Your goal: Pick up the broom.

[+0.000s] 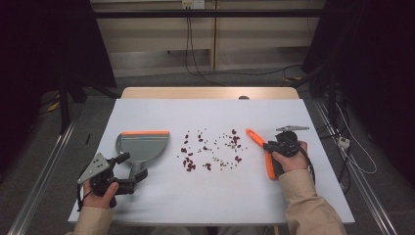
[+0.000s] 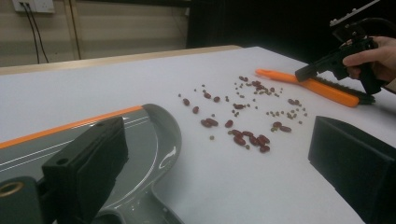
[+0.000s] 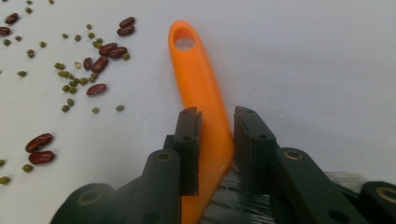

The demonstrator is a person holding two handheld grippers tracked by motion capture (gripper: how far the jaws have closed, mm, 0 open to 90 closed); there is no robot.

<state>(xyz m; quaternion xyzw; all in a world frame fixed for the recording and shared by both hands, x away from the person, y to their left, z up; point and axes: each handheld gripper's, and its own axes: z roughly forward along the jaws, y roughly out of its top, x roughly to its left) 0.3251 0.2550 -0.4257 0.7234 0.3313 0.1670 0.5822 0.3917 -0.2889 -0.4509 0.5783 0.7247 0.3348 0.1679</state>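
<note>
Right gripper view has the right gripper [image 3: 215, 140] narrowly open astride the orange brush handle [image 3: 201, 88] near the worktop's right edge; close squarely, while the wide-open, empty left gripper [image 1: 128, 170] takes the dustpan [image 1: 142, 145].

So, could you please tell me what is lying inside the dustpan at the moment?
The dustpan looks bare: no beans in the grey tray, they lie scattered on the table beside it. In the left gripper view, one jaw of the left gripper covers part of the pan.
</note>
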